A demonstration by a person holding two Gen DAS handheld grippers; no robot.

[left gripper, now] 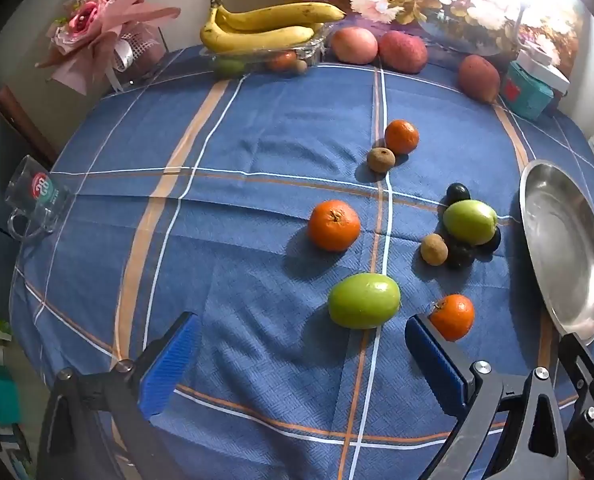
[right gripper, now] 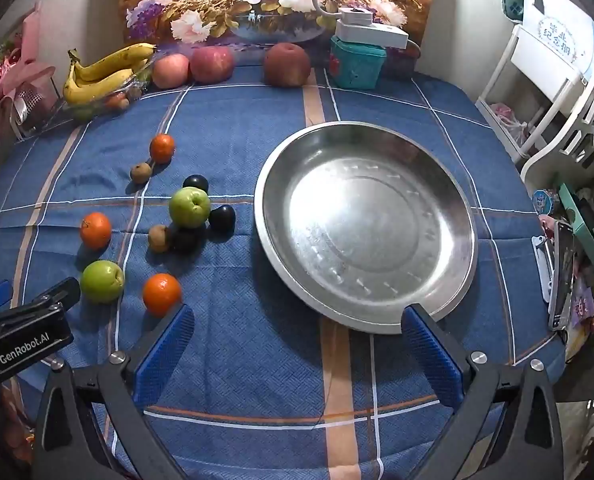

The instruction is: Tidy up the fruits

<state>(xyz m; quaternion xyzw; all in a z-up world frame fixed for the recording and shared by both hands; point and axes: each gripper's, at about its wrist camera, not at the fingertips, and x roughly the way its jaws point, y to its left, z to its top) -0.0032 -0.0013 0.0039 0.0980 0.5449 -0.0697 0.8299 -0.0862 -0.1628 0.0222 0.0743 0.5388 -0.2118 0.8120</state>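
Note:
Loose fruit lies on the blue checked tablecloth (left gripper: 257,152). In the left wrist view a green apple (left gripper: 364,300) sits just ahead of my open left gripper (left gripper: 301,332), with an orange (left gripper: 453,317) by its right finger and another orange (left gripper: 333,225) farther off. A second green apple (right gripper: 189,206) has dark plums (right gripper: 222,218) and a brown kiwi (right gripper: 158,238) around it. My right gripper (right gripper: 297,322) stands open and empty at the near rim of the empty steel plate (right gripper: 463,216), with an orange (right gripper: 162,294) beside its left finger.
At the back stand a glass dish with bananas (left gripper: 265,26), red apples (left gripper: 403,51) and a teal box (right gripper: 357,65). A glass mug (left gripper: 37,204) sits at the left table edge. A white shelf (right gripper: 557,100) and clutter stand right of the table.

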